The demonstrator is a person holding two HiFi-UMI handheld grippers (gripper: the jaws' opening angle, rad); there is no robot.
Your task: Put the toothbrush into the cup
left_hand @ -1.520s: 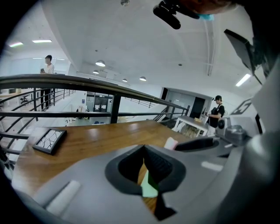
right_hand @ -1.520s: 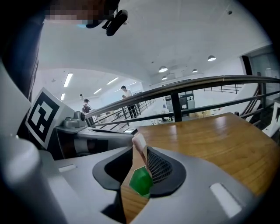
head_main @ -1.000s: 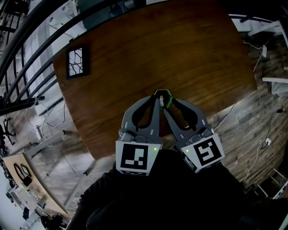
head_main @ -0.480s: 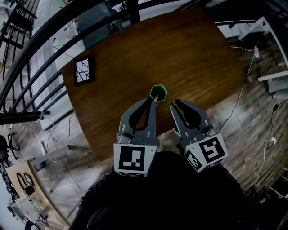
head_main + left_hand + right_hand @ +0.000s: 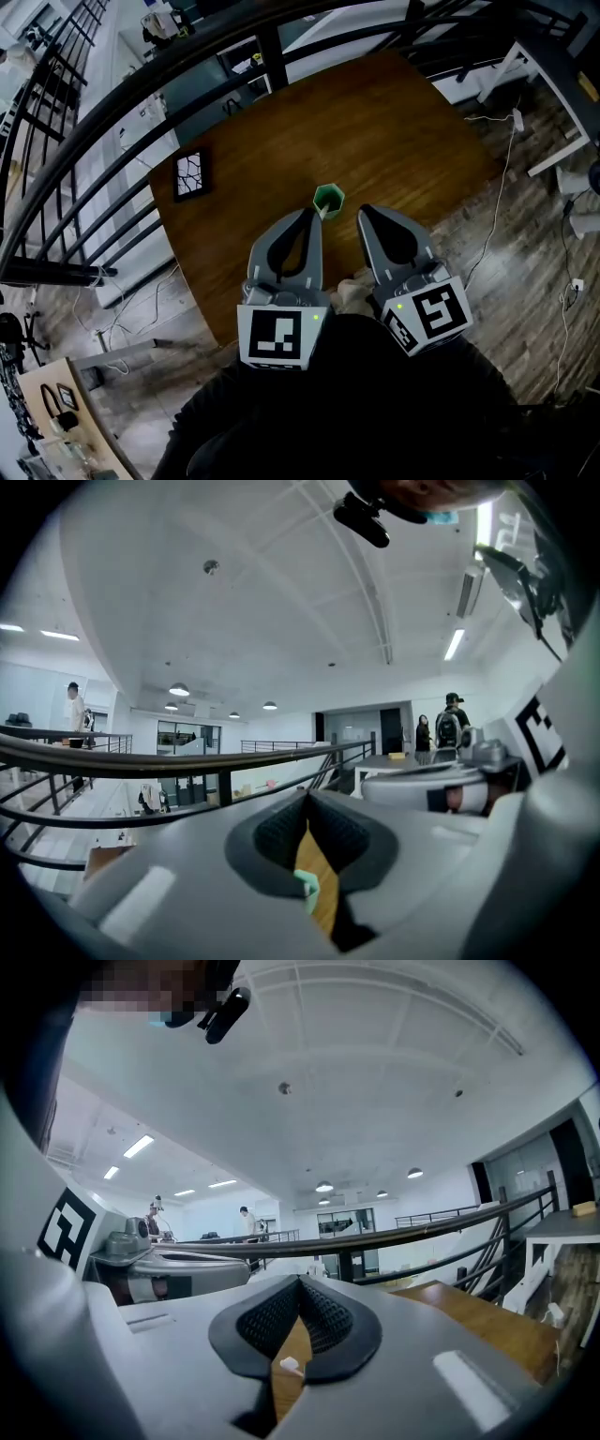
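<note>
surface: brown wooden table (image 5: 394,131) | on it: green cup (image 5: 328,199), upright | black-framed patterned panel (image 5: 191,174), flat, by left edge

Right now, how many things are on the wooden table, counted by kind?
Green cup: 1
Toothbrush, its white end showing at the cup: 1
Black patterned square: 1
Total: 3

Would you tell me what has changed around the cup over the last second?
Both the left gripper and the right gripper have drawn back from the cup toward the person, and the right one's jaws have shut empty. The cup stays on the table with the toothbrush in it.
</note>
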